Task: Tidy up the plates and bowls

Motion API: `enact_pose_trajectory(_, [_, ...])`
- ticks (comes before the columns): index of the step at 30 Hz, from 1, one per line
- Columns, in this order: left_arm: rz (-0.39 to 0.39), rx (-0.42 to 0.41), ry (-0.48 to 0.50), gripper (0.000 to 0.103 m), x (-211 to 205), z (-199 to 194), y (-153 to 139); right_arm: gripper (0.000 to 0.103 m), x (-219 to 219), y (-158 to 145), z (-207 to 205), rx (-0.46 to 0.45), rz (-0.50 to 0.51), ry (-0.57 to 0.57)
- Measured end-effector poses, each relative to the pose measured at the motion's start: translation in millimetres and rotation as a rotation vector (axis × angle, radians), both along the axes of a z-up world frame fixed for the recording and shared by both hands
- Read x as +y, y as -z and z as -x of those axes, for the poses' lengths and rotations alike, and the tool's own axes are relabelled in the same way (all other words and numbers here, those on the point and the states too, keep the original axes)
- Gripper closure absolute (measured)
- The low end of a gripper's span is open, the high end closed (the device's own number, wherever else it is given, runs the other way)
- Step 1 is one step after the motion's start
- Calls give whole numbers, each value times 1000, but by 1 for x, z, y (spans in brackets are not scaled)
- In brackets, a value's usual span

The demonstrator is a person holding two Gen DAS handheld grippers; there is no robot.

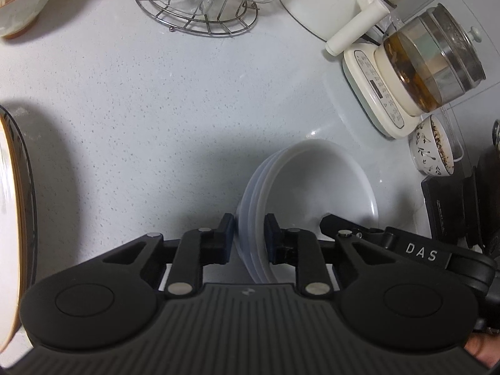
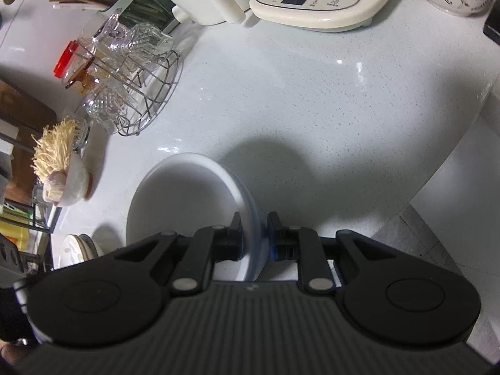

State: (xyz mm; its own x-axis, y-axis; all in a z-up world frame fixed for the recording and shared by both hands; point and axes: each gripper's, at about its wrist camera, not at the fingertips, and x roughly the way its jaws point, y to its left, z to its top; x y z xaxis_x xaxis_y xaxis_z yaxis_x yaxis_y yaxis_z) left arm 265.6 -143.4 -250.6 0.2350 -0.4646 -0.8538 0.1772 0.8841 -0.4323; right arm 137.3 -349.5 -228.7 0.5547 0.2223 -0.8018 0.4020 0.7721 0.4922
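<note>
A stack of white bowls sits on the speckled white desk, near its front edge. The left claw grips the stack's rim on one side; the right claw is clamped on the opposite rim. Near the back edge stand a wire glass rack and a kettle base.

Left claw, right claw clamped

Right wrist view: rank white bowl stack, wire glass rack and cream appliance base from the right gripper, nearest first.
1. White bowl stack, its rim between the right gripper pads.
2. Wire glass rack, upper left.
3. Cream appliance base, top, beyond it.
</note>
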Motion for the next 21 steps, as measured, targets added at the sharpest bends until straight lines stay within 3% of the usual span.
enact_pose_trajectory(10, [-17,-26,51,79,0,2,-12,84,5,-11,5,-26,20,18])
enact_pose_trajectory(21, [-29,-83,90,79,4,10,-55,84,16,-49,15,-80,45,21])
